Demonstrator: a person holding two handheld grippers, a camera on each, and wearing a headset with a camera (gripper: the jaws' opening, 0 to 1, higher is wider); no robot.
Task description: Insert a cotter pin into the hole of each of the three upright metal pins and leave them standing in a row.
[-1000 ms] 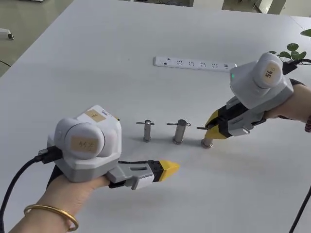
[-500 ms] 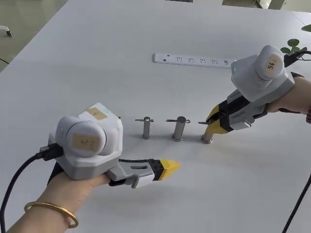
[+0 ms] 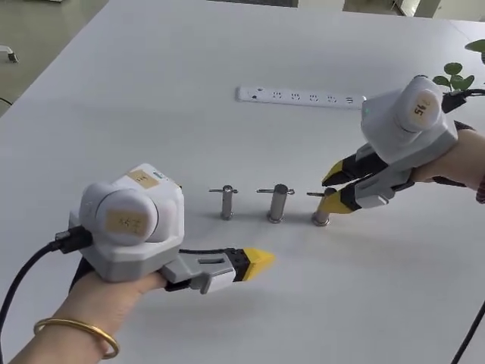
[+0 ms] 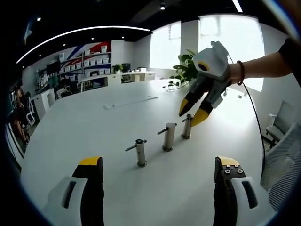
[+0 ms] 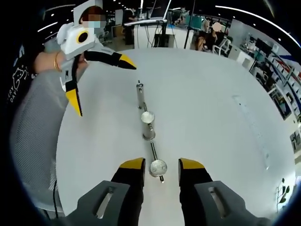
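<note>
Head view from above, gripper views opposed, sharing pins [image 3: 278,203]

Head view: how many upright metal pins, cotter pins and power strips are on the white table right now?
Metal pins: 3 (left pin, middle pin, right pin)
Cotter pins: 3, one crosswise near the top of each pin
Power strip: 1
Total: 7
</note>
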